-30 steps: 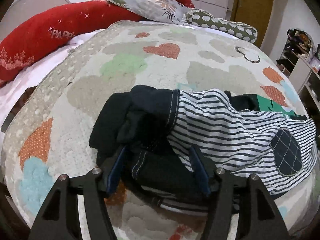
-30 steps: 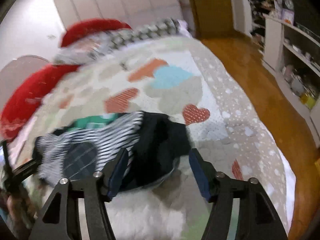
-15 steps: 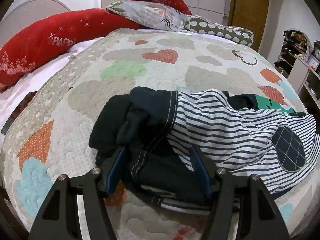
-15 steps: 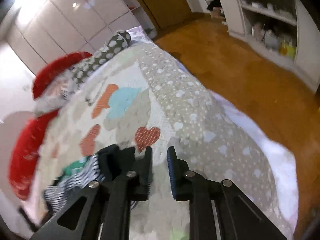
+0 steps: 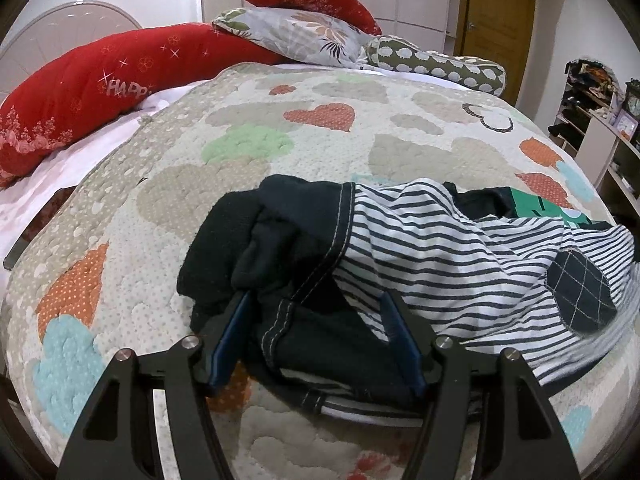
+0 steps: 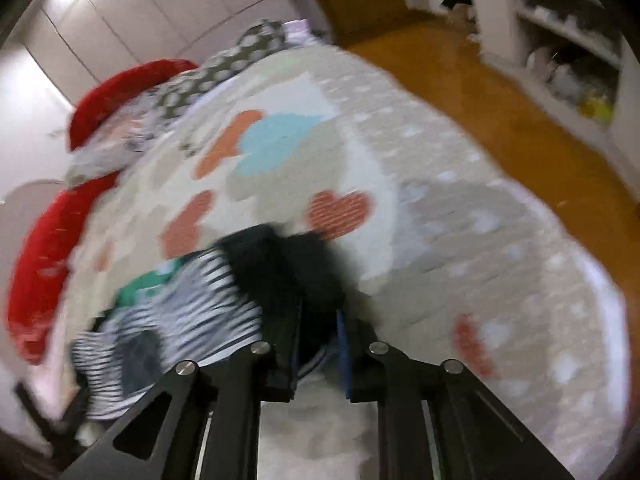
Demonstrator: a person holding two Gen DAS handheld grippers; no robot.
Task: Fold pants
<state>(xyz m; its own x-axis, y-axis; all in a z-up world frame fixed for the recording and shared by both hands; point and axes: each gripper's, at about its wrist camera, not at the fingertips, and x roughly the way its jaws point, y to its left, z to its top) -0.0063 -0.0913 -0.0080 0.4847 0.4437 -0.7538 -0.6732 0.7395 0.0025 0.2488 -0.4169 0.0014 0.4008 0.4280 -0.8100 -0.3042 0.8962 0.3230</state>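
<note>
The left gripper (image 5: 318,336) stood fairly wide around a dark bunched end of the pants (image 5: 304,280); whether its pads pressed the cloth could not be told. The right gripper (image 6: 318,354) had just been narrowing, dark cloth of the other end between its blurred jaws. The striped, navy-trimmed pants lay crumpled near the foot edge of the quilt (image 5: 248,148), reaching toward its right edge. Beyond, most of the heart-patterned quilt lay open up to the red bolster (image 5: 92,92) and pillows (image 5: 296,36) at the head edge.
</note>
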